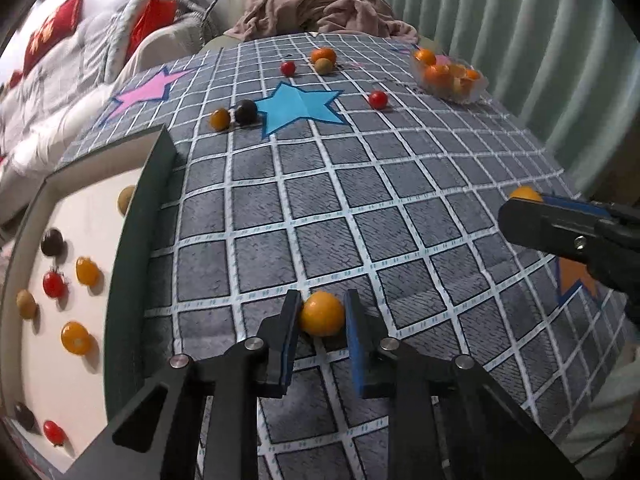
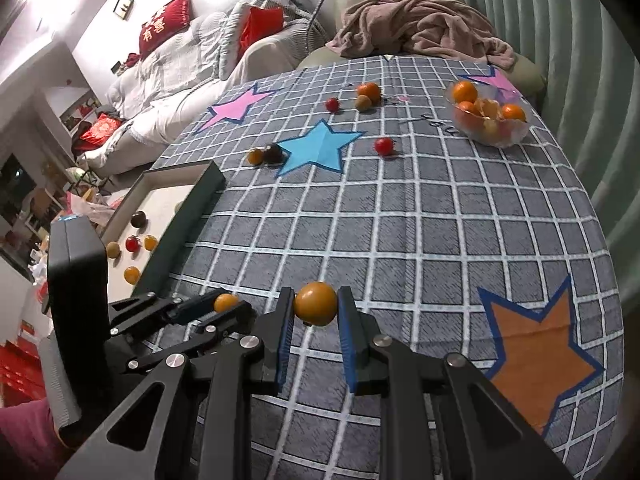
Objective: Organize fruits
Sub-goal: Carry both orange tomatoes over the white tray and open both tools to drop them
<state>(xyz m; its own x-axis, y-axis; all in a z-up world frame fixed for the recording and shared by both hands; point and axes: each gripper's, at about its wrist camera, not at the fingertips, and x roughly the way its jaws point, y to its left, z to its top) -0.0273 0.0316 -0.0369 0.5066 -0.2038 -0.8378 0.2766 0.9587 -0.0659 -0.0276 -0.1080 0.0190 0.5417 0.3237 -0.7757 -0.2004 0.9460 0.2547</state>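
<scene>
My left gripper (image 1: 323, 297) is shut on a yellow-orange cherry tomato (image 1: 322, 316) low over the checked tablecloth (image 1: 360, 200), just right of the tray. My right gripper (image 2: 316, 293) is shut on a similar orange tomato (image 2: 316, 306), held slightly above the cloth. In the right wrist view the left gripper (image 2: 224, 300) with its tomato (image 2: 226, 303) sits close by on the left. A tray (image 1: 156, 184) with a dark green rim and white floor holds several small tomatoes of mixed colours.
Loose fruit lies farther back: red tomatoes (image 1: 378, 99), a yellow and a dark one (image 1: 245, 111) by the blue star (image 1: 300, 106), and an orange (image 1: 323, 55). A glass bowl (image 2: 516, 138) of oranges stands back right. Beyond are a chair with a blanket (image 1: 320, 12) and a sofa.
</scene>
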